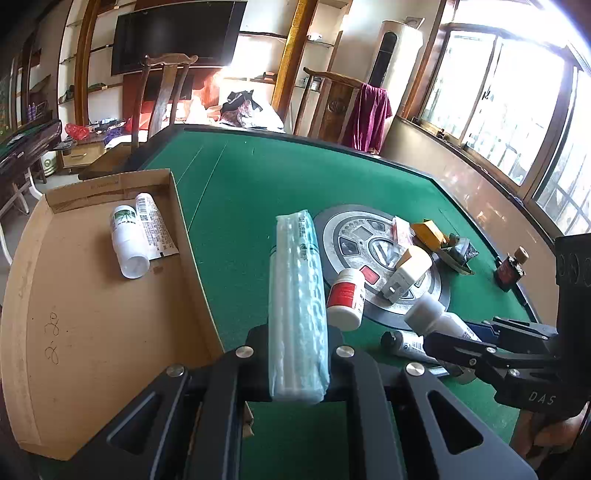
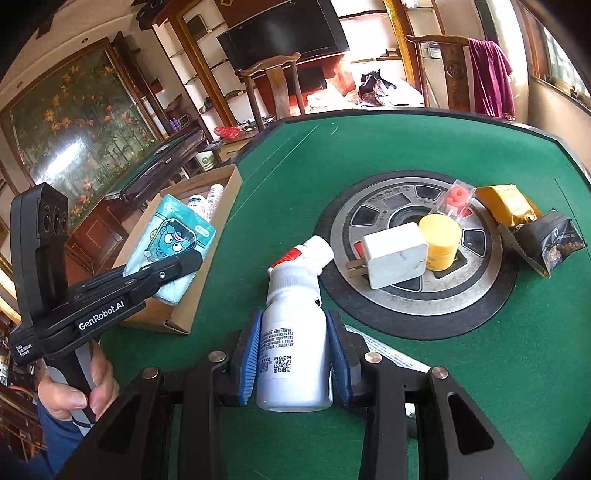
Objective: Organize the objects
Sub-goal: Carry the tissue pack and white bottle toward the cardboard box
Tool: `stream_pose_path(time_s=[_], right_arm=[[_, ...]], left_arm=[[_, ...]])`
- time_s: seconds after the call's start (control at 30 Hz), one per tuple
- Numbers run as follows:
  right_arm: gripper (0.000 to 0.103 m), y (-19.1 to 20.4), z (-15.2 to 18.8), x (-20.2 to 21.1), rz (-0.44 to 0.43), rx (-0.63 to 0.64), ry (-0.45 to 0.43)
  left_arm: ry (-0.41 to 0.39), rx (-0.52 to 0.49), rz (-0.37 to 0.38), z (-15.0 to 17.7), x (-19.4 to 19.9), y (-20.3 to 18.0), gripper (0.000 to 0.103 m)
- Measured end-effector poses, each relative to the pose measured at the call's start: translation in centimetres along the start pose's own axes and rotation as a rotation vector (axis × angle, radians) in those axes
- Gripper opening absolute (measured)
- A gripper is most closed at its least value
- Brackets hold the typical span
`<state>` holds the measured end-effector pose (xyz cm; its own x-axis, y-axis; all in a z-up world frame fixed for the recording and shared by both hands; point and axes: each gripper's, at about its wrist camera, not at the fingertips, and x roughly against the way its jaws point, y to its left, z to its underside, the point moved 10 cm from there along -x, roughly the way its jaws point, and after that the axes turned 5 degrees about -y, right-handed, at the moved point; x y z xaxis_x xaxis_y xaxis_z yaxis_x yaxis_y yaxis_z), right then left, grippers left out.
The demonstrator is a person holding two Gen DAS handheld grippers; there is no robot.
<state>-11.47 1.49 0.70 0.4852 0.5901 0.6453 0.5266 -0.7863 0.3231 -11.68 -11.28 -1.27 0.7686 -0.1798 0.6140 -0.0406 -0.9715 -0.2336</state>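
The left claw (image 1: 298,363) is squeezed nearly closed on a pale blue tissue pack (image 1: 298,306), which sticks out forward from the jaws; seen from the right wrist, the same pack (image 2: 173,236) shows a cartoon face and hangs over the near corner of the cardboard box (image 2: 192,295). The right claw (image 2: 293,363) stands only partly open, its blue ribbed pads (image 2: 248,363) pressed on both sides of a white bottle (image 2: 293,347) with a printed label and a square code, cap pointing away. Just past that cap, at 12 o'clock from it, a red-labelled white bottle (image 2: 301,254) lies on its side, touching it.

On the green felt table (image 2: 480,387) a round metal control panel (image 2: 413,302) sits in the middle. On it lie a white plug adapter (image 2: 397,256) and, touching it at 3 o'clock, a yellow jar (image 2: 439,236). At 1 o'clock from the jar is an orange packet (image 2: 506,205), with a black foil packet (image 2: 550,240) beside it. From the left wrist, the box (image 1: 92,332) at 9 o'clock holds a white bottle with a green label (image 1: 125,240) and a tube (image 1: 153,225) lying side by side.

Around the room: a dark television (image 1: 177,35), wooden chairs (image 1: 162,92), a maroon cloth (image 1: 369,114) draped over one, and bright windows (image 1: 517,103) at 2 o'clock. A hand (image 2: 74,387) grips the left handle.
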Motion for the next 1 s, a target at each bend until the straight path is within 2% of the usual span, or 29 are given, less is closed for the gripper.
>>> stream_pose_path(time_s=[0.67, 0.87, 1.0], right_arm=[[0.037, 5.3, -1.4, -2.4, -0.045, 0.034, 0.005], [0.037, 7.3, -3.0, -3.7, -0.054, 0.055, 0.014], [0.037, 9.4, -4.6, -5.0, -0.055, 0.089, 0.022]], left_arm=[[-0.04, 0.07, 0.002, -1.1, 1.4, 2.0, 0.012], [-0.051, 0.157, 0.002, -2.3, 2.8, 5.1, 0.012], [-0.055, 0.169, -0.043, -2.7, 3.8, 8.3, 0.012]])
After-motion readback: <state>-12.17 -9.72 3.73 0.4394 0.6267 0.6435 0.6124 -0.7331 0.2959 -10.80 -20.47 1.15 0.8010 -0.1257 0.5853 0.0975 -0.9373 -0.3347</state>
